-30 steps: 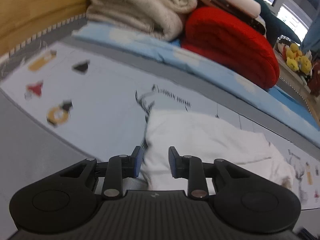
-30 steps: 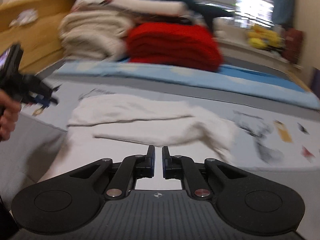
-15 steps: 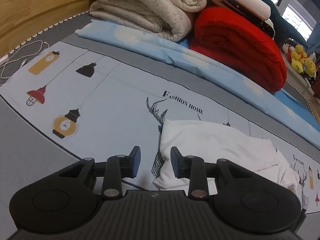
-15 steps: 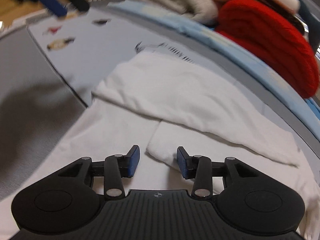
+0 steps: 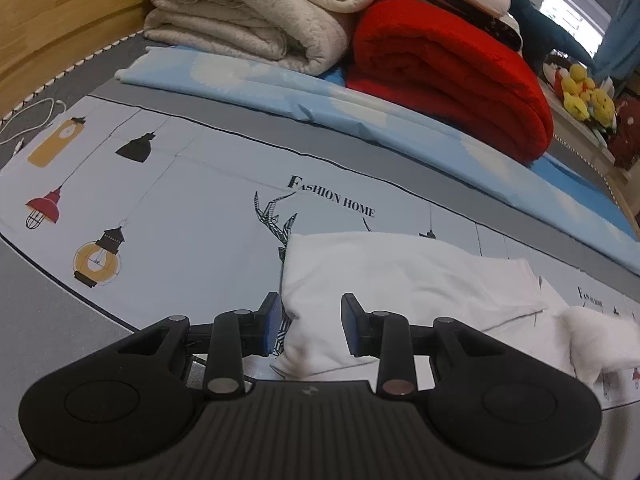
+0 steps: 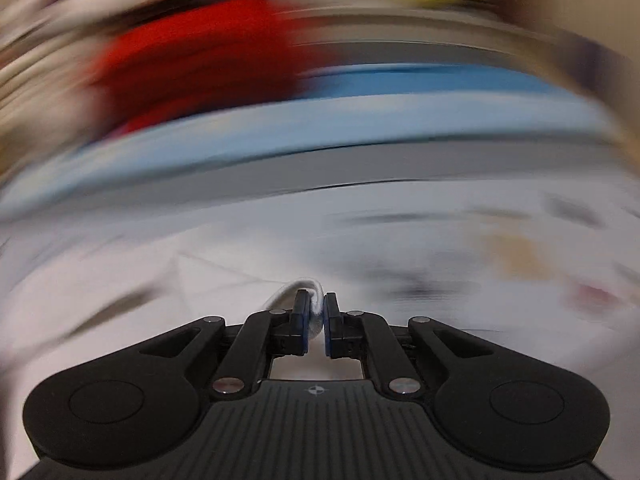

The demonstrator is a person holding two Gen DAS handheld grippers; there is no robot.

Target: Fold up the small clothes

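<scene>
Left gripper [image 5: 308,328]: jaws spread apart, low over the bed, with the near left corner of the white garment [image 5: 400,280] lying between them; neither pad clearly touches the cloth.
Right gripper [image 6: 316,320]: jaws drawn together on a bunched fold of the white garment [image 6: 310,300]; the rest of this view is heavily blurred.
White garment: folded flat on the printed bedsheet [image 5: 180,208], toward the bed's near edge, with a looser rumpled part trailing to the right.
Bedsheet print: lamps and bulbs on the left, a deer drawing and the words "FASHION HOME" just beyond the garment.
White cable [image 5: 32,120]: near the bed's left edge.
Light blue sheet [image 5: 280,88]: folded along the far side of the bed.
Beige blanket [image 5: 248,12]: folded, stacked on the blue sheet, far left.
Red blanket [image 5: 448,76]: folded, just beside the beige one.
Yellow plush toys [image 5: 584,96]: far right, beyond the bed.
</scene>
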